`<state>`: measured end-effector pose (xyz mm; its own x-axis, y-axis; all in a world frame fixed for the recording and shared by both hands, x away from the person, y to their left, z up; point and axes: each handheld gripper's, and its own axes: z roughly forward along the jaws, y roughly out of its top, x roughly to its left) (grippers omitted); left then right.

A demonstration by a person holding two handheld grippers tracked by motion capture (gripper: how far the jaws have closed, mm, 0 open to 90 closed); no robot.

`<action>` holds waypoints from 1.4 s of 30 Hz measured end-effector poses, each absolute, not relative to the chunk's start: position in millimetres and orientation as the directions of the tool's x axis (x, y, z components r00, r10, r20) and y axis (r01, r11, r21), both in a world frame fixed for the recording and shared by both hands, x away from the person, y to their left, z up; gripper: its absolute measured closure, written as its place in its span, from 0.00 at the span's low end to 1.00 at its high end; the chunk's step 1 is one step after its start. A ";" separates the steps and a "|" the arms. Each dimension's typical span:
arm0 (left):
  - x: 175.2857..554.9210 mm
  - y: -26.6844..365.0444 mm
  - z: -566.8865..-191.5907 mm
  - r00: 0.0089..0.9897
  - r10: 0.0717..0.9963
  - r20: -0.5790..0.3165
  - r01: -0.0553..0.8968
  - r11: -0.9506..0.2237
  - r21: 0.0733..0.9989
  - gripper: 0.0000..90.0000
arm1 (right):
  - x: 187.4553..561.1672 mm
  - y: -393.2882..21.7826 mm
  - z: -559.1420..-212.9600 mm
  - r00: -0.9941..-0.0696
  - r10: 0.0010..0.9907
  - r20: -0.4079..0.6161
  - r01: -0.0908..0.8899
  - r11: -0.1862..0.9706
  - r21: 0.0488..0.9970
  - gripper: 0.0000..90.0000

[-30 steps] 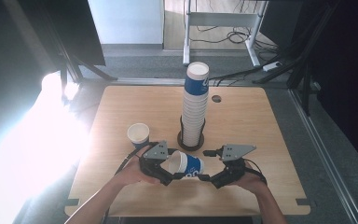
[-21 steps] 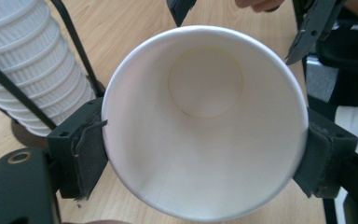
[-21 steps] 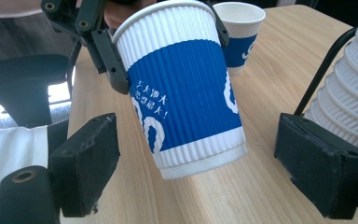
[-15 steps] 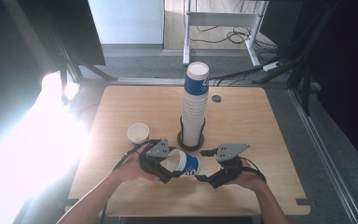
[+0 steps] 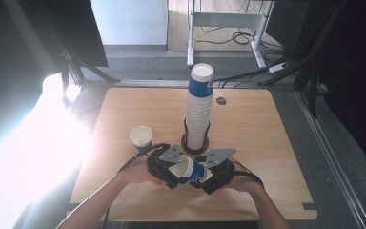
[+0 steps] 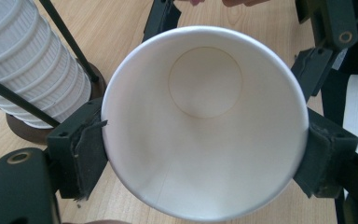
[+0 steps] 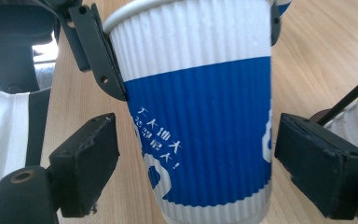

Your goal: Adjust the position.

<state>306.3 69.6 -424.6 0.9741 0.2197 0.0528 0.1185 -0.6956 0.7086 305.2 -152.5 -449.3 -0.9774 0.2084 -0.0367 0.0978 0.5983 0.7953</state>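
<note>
A paper cup [image 5: 189, 170] lies on its side just above the near middle of the wooden table [image 5: 267, 143], held between the two grippers. Its wall is ribbed, white near the rim and blue below, with small white printed characters on the blue band; its inside is plain, smooth white with a round flat bottom.

The left gripper [image 5: 167, 168] clamps the cup at the rim: in the left gripper view both black pads press against opposite sides of the open mouth. The right gripper [image 5: 211, 174] faces it from the cup's base end; in the right gripper view its two jaws stand apart on either side of the blue band, with a gap between each pad and the cup wall, so they grip nothing.

Both forearms come in from the near edge and converge, hands wrapped around the gripper bodies, the grippers pointing at each other roughly level with the tabletop.

Just beyond them a tall stack of cups [image 5: 199, 109] rises from a dark round base with thin upright rods. A single upright cup [image 5: 141, 138] stands to the left of the stack.
</note>
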 end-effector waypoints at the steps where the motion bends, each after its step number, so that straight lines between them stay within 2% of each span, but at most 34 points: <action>1: 306.2 69.2 -424.4 0.974 0.219 0.054 0.118 -0.697 0.707 0.18 | 305.3 -151.6 -450.6 -0.977 0.208 -0.036 0.098 0.599 0.795 0.16; 6: 305.0 66.5 -425.1 0.978 0.206 0.043 0.116 -0.698 0.706 0.18 | 304.5 -145.3 -456.3 -0.978 0.203 -0.046 0.092 0.622 0.778 0.18; 10: 304.7 64.6 -426.1 0.979 0.200 0.039 0.116 -0.702 0.702 0.18 | 303.7 -140.9 -460.5 -0.977 0.202 -0.069 0.079 0.641 0.764 0.27; 17: 305.5 63.5 -426.9 0.979 0.203 0.038 0.118 -0.700 0.704 0.17 | 303.7 -140.5 -462.9 -0.978 0.194 -0.083 0.065 0.651 0.756 0.28; 22: 302.6 63.6 -425.1 0.971 0.236 0.049 0.130 -0.684 0.718 0.12 | 302.6 -145.4 -463.2 -0.974 0.208 -0.090 0.059 0.618 0.784 0.28; 31: 297.1 76.7 -421.8 0.945 0.323 0.044 0.158 -0.573 0.804 0.10 | 302.8 -161.9 -462.9 -0.960 0.276 -0.053 0.104 0.525 0.845 0.28; 42: 287.5 97.4 -427.8 0.899 0.438 -0.034 0.232 -0.407 0.883 0.10 | 302.9 -175.2 -463.4 -0.924 0.382 -0.020 0.149 0.407 0.901 0.28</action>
